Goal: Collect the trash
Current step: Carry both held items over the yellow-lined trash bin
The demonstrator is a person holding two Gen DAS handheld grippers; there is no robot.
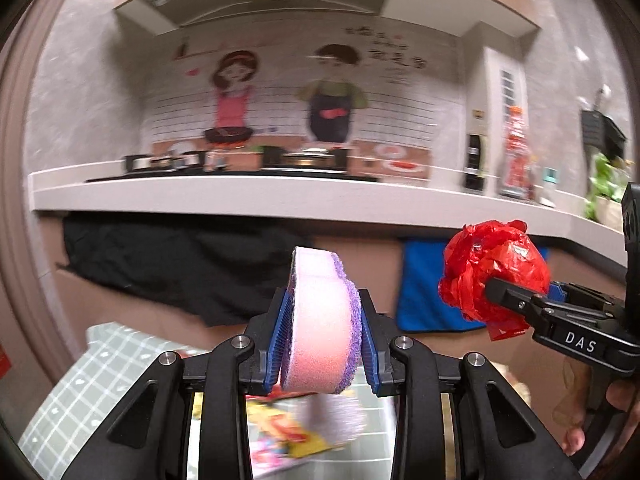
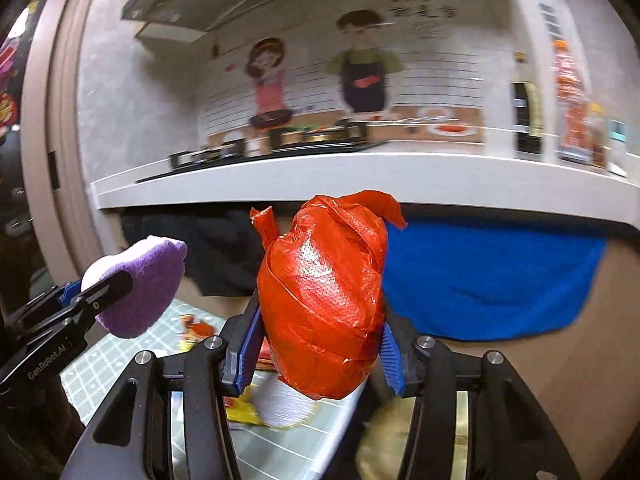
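The left gripper is clenched on a pink foam sponge with a purple scouring layer, squeezed edgewise between its blue ribbed pads and lifted off the table. In the right wrist view the same sponge shows its purple face, held up at the left. The right gripper grasps a crumpled ball of red plastic wrap, pinched between its pads so that most of the ball stands above the fingers; from the left wrist view that ball hangs at the right, level with the sponge and well apart from it.

Below both grippers lies a table with a pale green checked cloth. On it, under the fingers, rest a blurred colourful printed wrapper in yellow, red and pink and a white rounded object too blurred to identify.

Ahead runs a white kitchen counter whose front edge crosses both views. A black gas hob with pots sits on the counter toward its left end, and bottles and a red packet stand toward its right end. Under the counter's edge hang a black cloth at the left and a bright blue towel at the right, against brown cabinet fronts. A cartoon couple decorates the wall behind the hob.
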